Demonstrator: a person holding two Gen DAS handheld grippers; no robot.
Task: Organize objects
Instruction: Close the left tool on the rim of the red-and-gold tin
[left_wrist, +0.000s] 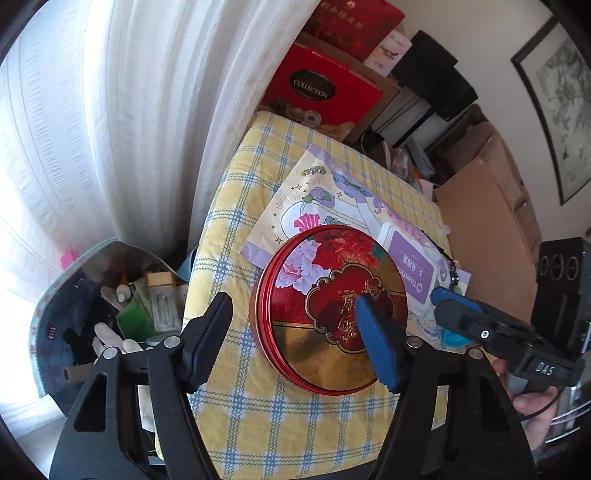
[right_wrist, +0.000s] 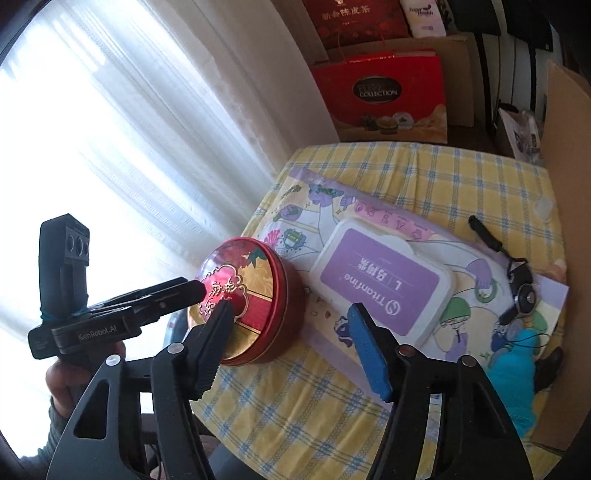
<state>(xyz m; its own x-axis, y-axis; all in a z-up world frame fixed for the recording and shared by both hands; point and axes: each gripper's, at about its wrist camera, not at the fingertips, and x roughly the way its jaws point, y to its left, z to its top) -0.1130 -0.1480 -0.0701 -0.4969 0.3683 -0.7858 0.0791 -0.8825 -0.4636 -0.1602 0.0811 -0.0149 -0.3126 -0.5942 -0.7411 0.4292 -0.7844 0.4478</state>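
tin (left_wrist: 328, 317): glossy metal, shiny printed lid
tablecloth (left_wrist: 255, 417): soft woven checked cloth, matt
wipes pack (right_wrist: 384, 280): smooth plastic, slight sheen
curtain (left_wrist: 122, 122): sheer white fabric

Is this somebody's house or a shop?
Probably a lived-in home: a checked tablecloth, white curtains at a window, gift boxes stacked behind, a framed picture on the wall.

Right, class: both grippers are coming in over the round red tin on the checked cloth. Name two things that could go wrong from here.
1. The round red tin sits close to the table edge, above an open bag; a nudge could tip it off.
2. The left gripper and right gripper converge on the tin; their open jaws could collide or knock the white wipes box beside it.
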